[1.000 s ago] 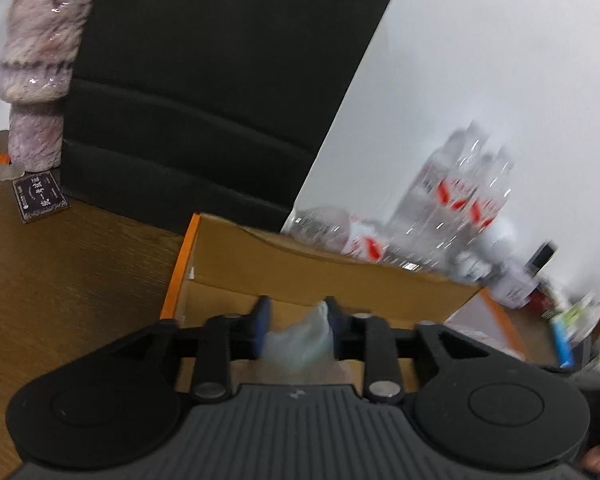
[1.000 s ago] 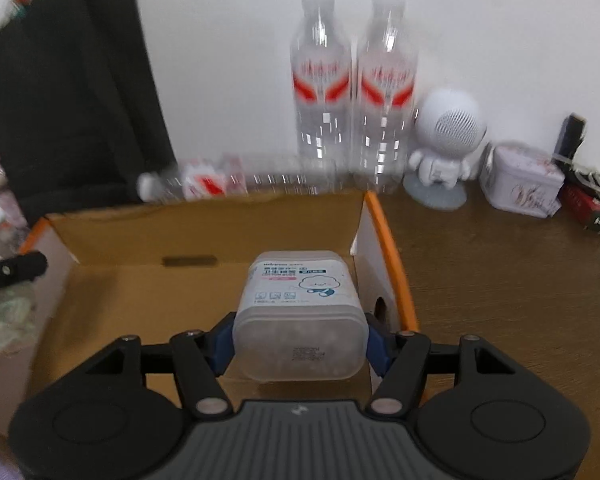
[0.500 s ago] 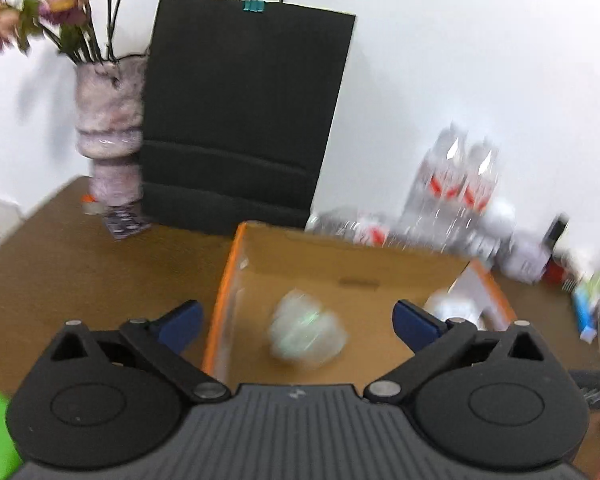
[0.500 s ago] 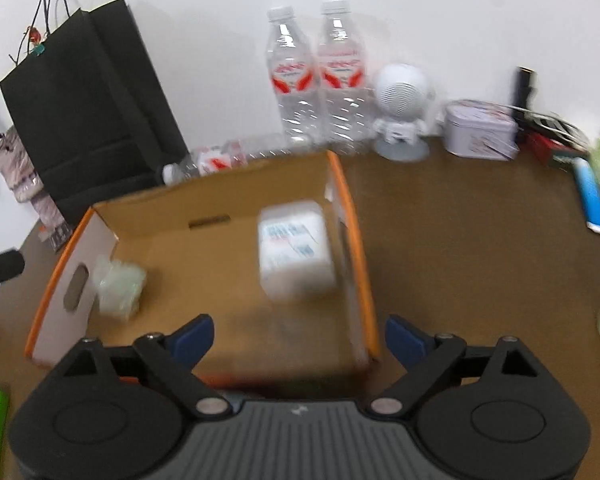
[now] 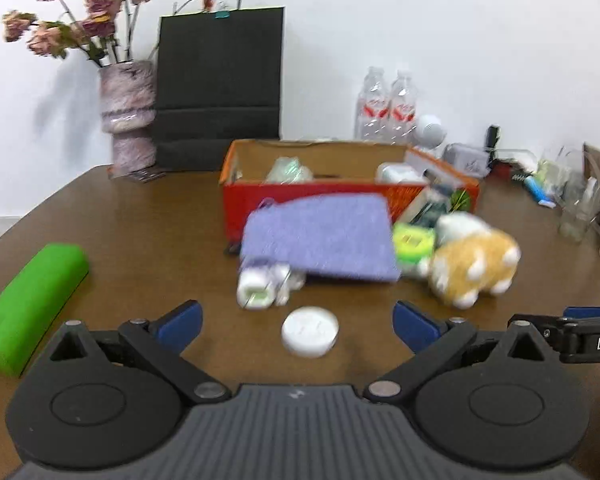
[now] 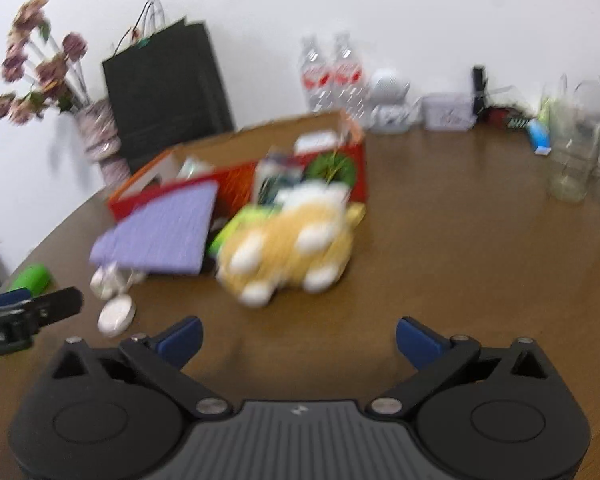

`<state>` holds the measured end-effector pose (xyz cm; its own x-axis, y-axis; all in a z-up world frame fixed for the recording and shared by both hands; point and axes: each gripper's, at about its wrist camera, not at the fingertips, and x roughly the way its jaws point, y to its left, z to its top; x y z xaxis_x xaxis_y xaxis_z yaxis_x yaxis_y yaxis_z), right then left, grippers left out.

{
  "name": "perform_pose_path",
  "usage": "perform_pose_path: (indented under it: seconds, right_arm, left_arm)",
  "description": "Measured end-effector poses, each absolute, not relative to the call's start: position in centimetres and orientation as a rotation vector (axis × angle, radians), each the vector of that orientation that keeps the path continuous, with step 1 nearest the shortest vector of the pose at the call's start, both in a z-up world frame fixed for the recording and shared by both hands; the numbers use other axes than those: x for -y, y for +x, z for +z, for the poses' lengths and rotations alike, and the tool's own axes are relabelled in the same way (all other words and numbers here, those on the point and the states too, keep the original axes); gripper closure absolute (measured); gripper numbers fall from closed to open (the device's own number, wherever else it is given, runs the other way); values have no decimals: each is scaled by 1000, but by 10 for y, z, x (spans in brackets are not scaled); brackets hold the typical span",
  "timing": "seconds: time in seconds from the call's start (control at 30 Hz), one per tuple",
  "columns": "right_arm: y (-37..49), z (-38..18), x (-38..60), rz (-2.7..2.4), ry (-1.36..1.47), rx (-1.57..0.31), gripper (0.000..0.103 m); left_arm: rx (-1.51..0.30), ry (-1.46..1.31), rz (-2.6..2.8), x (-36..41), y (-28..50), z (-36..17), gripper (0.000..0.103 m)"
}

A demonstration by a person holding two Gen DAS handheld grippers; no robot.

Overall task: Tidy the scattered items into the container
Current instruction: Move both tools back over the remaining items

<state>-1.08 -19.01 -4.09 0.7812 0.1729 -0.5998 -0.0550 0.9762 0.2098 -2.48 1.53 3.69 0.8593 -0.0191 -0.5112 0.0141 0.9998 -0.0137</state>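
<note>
Left claw (image 5: 296,322): jaws spread wide, nothing held, low over bench (image 5: 140,240); white round lid (image 5: 309,336) lies between the fingers' line, just ahead. Right claw (image 6: 298,336): also spread wide, empty, facing plush toy (image 6: 288,248).

Outward: small white bottle (image 5: 260,286) half under purple cloth (image 5: 324,240), which leans against the front wall of the cardboard box (image 5: 300,194). Green item (image 5: 414,242) sits betw. cloth and plush. Green case (image 5: 28,300) well apart, far left. Box already holds a clear bag (image 5: 288,170) and a white tub (image 5: 396,172).

Risks (judgement): lid is flat and low, so fingers may scrape bench or skid it away; lifting cloth first could roll the bottle; claws are close, clash possible.

Writing: only "DA" legible on the right claw's side, seen from left view; bottle and box labels too blurred
</note>
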Motion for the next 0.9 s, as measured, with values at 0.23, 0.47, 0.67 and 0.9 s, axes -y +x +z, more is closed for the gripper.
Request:
perform_pose_path:
  seconds: [0.23,0.47,0.67,0.9]
  right_arm:
    - [-7,-56,173,28,48,-693,0]
    - [-7,-56,173,33,46,-695,0]
    - [-5,-56,171,29,34,-700,0]
    - [-5,-57,171,29,32,-701,0]
  left_arm:
    - [-629,59,40,-14,-20,13,0]
    - [-674,44,53,-20,-18,7,0]
    - [-685,68,60,-15,-17,7,0]
    - [-687,61,57,-15,-16,7,0]
